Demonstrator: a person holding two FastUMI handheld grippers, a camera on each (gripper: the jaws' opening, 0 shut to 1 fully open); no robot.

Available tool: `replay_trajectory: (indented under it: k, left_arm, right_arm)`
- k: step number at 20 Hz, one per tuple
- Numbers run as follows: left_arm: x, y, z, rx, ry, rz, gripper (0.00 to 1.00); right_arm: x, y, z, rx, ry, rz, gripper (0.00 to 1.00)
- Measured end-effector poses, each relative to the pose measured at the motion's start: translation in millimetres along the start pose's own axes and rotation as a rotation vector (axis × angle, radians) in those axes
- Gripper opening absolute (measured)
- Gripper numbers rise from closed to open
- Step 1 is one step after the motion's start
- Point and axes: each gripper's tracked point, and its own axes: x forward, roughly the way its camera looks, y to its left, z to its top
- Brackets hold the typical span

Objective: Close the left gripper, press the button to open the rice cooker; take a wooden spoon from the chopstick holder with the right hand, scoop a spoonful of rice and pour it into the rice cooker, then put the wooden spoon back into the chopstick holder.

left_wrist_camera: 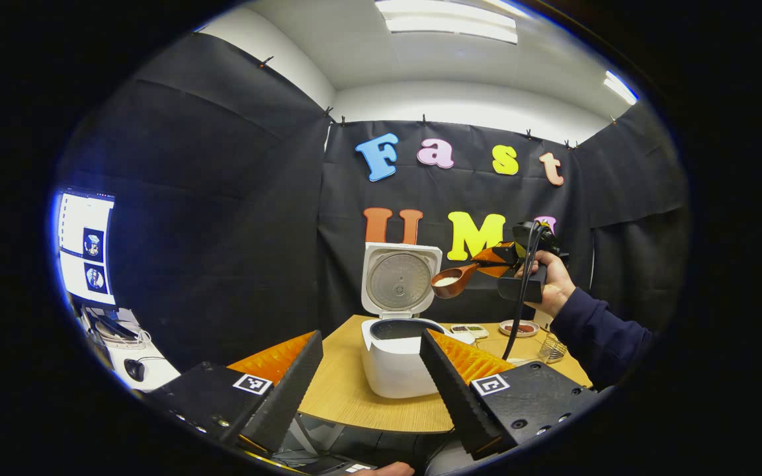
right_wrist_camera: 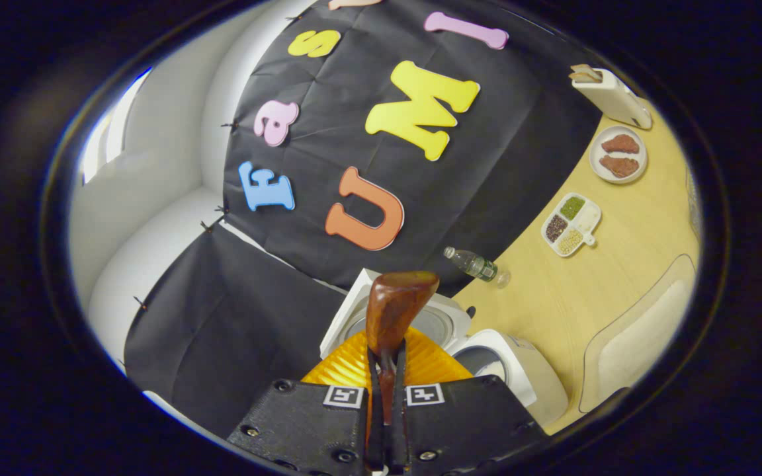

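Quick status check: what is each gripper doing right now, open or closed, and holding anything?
Left gripper: jaws open, holding nothing, facing the open rice cooker.
Right gripper: jaws closed on the wooden spoon, rice in its bowl.

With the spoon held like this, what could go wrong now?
1. The wooden spoon, full of rice, hangs beside the open lid, not yet above the rice cooker's pot; tipping now may spill rice on the table.
2. The right tongs pinch only the thin handle, so the spoon might twist.
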Motion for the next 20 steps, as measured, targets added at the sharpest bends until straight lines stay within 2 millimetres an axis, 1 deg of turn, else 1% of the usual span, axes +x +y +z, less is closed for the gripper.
replay_trajectory:
  k: [5,7,9,12,13,17,19,20]
  left_arm:
    - [-2,14,-6,-0.003,0.007,0.027,0.94]
    - [-3,9,-9,0.0,0.01,0.012,0.94]
    - [-3,4,-10,0.02,0.004,-0.004,0.94]
    - [-2,-5,-12,0.03,0.0,-0.026,0.94]
    - [-3,-8,-12,0.03,0.0,-0.035,0.94]
    - [-5,-8,-10,0.027,-0.006,-0.043,0.94]
    - [-5,-9,-9,0.026,-0.01,-0.042,0.94]
    - [-6,-8,-8,0.03,-0.013,-0.038,0.94]
  right_arm:
    - [30,-10,-29,-0.23,0.003,-0.082,0.1]
    - [40,-17,-36,-0.292,0.003,-0.11,0.1]
    - [51,-17,-42,-0.377,0.007,-0.119,0.1]
    - [63,-21,-44,-0.535,-0.005,-0.156,0.1]
    - [65,-19,-45,-0.581,-0.014,-0.159,0.1]
    - [66,-7,-49,-0.739,-0.044,-0.155,0.1]
    - [62,0,-44,-0.818,-0.094,-0.171,0.1]
    - [62,4,-46,-0.861,-0.107,-0.167,0.1]
